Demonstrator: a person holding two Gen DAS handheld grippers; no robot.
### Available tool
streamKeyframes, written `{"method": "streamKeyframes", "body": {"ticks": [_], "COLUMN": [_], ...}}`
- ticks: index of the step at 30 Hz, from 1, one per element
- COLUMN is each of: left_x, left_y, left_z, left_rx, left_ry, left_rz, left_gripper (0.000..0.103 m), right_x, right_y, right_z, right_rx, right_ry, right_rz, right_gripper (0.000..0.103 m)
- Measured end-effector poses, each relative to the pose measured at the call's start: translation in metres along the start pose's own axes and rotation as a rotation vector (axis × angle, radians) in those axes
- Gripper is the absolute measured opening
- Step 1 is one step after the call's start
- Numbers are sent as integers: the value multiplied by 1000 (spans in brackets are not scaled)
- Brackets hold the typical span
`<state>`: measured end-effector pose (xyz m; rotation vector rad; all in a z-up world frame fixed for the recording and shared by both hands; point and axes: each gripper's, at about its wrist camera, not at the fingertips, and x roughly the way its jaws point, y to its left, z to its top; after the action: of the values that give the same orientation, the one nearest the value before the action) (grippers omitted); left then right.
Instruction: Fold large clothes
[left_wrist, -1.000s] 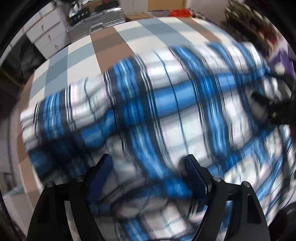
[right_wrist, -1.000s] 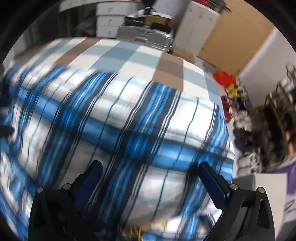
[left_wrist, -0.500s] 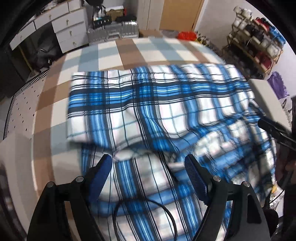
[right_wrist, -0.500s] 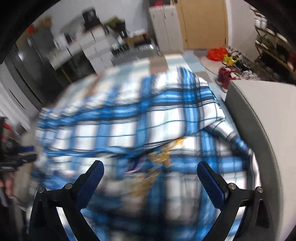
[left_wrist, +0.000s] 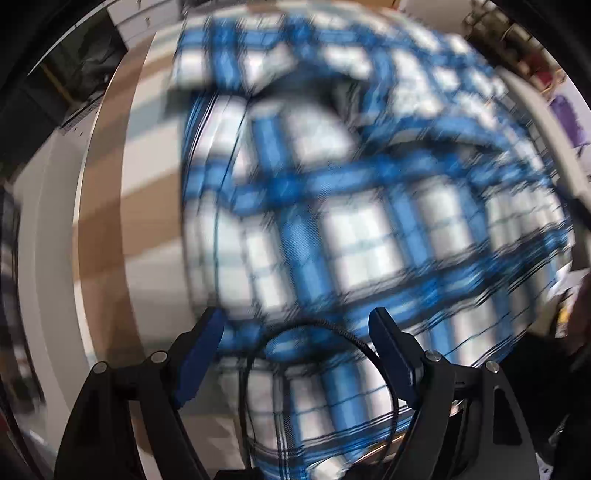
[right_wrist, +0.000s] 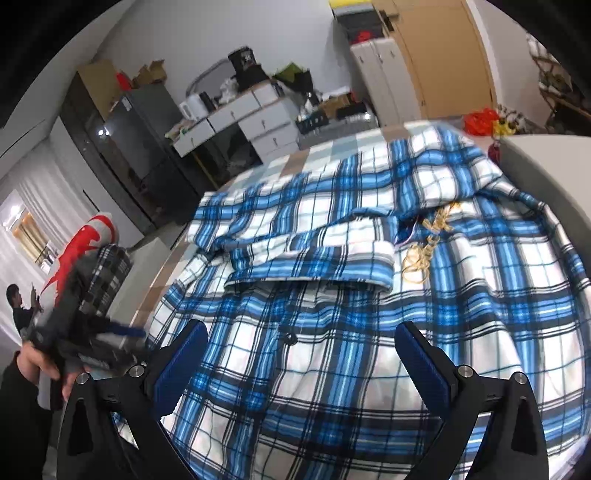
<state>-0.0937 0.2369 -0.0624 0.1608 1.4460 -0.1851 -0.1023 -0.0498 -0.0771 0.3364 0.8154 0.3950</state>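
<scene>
Shirt (right_wrist: 332, 314) lies half-folded on the checked bed (right_wrist: 321, 155); we note both tools, left (left_wrist: 295, 332) and right (right_wrist: 299, 343), now pulled back, jaws wide, empty. Refolding needed.

plaid shirt (right_wrist: 332, 295) covers the checked tabletop (right_wrist: 317, 155); bare strip along its far edge.

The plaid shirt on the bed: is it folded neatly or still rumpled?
Rumpled and only partly folded. In the right wrist view the plaid shirt has one band doubled over its middle, with loose wrinkled edges; the left wrist view is too blurred to add anything.
</scene>
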Motion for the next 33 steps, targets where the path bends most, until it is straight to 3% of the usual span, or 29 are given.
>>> {"method": "streamKeyframes", "body": {"ticks": [8,13,17,22,24,29,33], "left_x": [12,5,-8,-20,-24,-26,-6], "left_y": [37,49,52,46,49,52,45], "left_z": [-12,-17,-21,-33,-43,-57,-58], "left_rx": [-58,-10,5,73,73,26,-1], "left_ry": [17,-6,-51,-92,-94,-95,-47], "left_rz": [121,283,361,438,390,143,-15], "left_gripper": [79,79,79,79,79,79,79], "right_x": [5,9,3,-16,-22,-35,-38], "right_y": [-6,7,14,3,-5,-20,-23], "right_z": [-2,-10,-13,-12,-12,-14,-17], "right_rx": [-40,-128,-155,-72,-21,63,85], "right_ry": [13,32,21,-34,-48,-61,-55], "right_rz": [-36,-68,-77,-55,-44,-17,-4], "right_gripper": [102,102,102,102,102,103,103]}}
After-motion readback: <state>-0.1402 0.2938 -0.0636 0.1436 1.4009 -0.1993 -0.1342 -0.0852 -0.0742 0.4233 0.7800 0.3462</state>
